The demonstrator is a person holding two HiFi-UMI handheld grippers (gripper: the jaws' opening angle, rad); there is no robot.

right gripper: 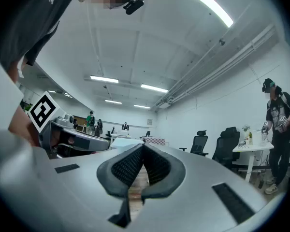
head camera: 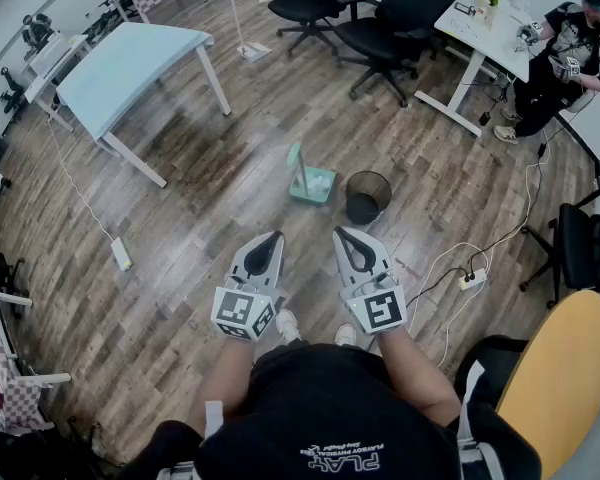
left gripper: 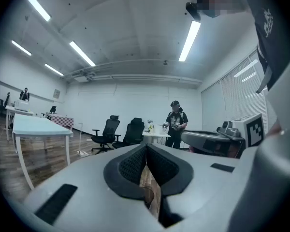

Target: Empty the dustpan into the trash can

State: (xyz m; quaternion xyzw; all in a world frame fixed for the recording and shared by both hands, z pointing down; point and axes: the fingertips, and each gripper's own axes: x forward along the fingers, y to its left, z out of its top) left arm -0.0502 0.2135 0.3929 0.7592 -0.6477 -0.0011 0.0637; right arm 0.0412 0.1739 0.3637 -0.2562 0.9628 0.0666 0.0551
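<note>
You've got both tools held level side by side. The left tool [head camera: 274,238] has its jaws pressed together with nothing in them, and the right tool [head camera: 341,234] is the same, closed and empty. The teal dustpan [head camera: 310,181] sits on the wood floor [head camera: 180,218] well ahead of the tools, handle sticking up. The black trash can [head camera: 368,197] is just beside it, out in front of your right tool.

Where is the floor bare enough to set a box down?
Bare wood floor stretches between the blue table, the dustpan and the white power strip. Right of the trash can it is crowded: cables and a second power strip lie there. Office chairs fill the far side.
</note>
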